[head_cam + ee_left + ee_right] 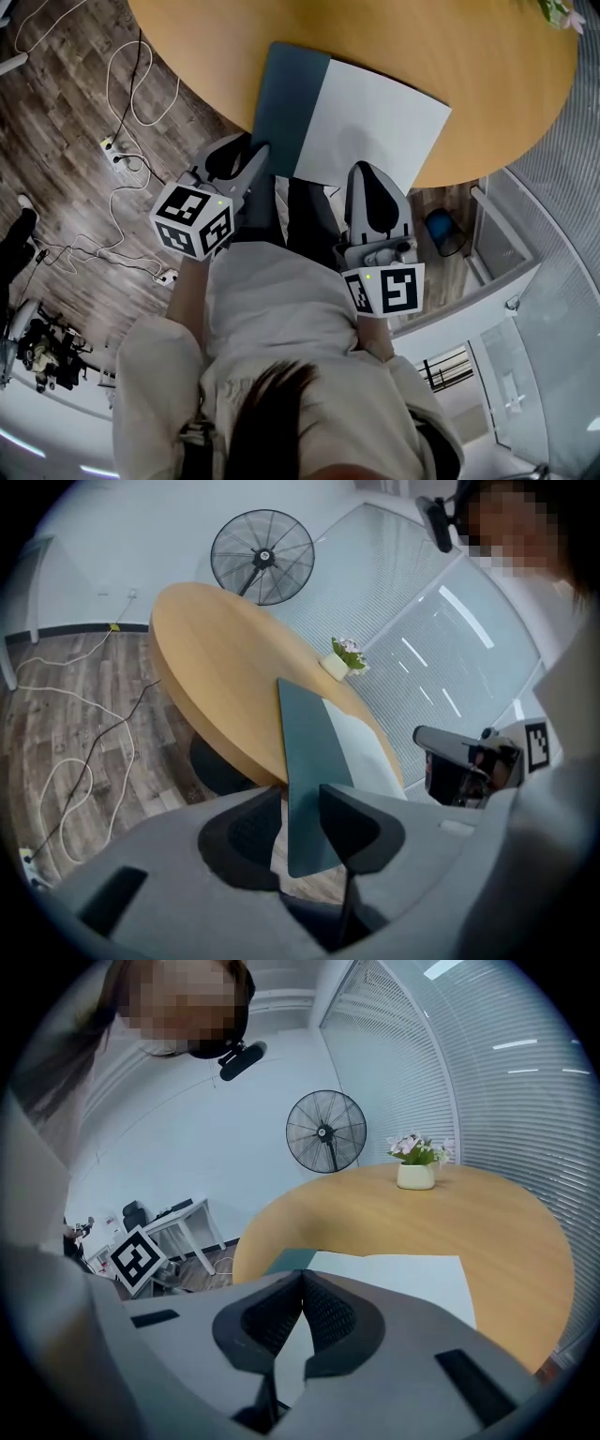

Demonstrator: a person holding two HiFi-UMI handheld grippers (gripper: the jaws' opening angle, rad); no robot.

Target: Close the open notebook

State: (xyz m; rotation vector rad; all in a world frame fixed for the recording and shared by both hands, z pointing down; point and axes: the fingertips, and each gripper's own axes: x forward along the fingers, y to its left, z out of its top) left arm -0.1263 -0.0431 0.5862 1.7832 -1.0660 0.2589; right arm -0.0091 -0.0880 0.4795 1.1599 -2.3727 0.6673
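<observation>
The open notebook lies at the near edge of the round wooden table [441, 47]. Its teal cover [286, 103] is the left half and a white page [375, 122] the right. My left gripper [242, 159] is at the cover's near edge. In the left gripper view the teal cover [305, 752] runs in between the jaws of the left gripper [300, 822], which stand wide and do not press on it. My right gripper [367, 178] hovers by the page's near edge. Its tips meet in the right gripper view [302, 1283], with the white page [403, 1279] beyond.
A small white flower pot [415, 1171] stands on the far side of the table. A black floor fan [262, 555] stands beyond it. White cables and power strips [122, 159] trail over the wood floor at the left. A blue bin [439, 228] sits under the table's right edge.
</observation>
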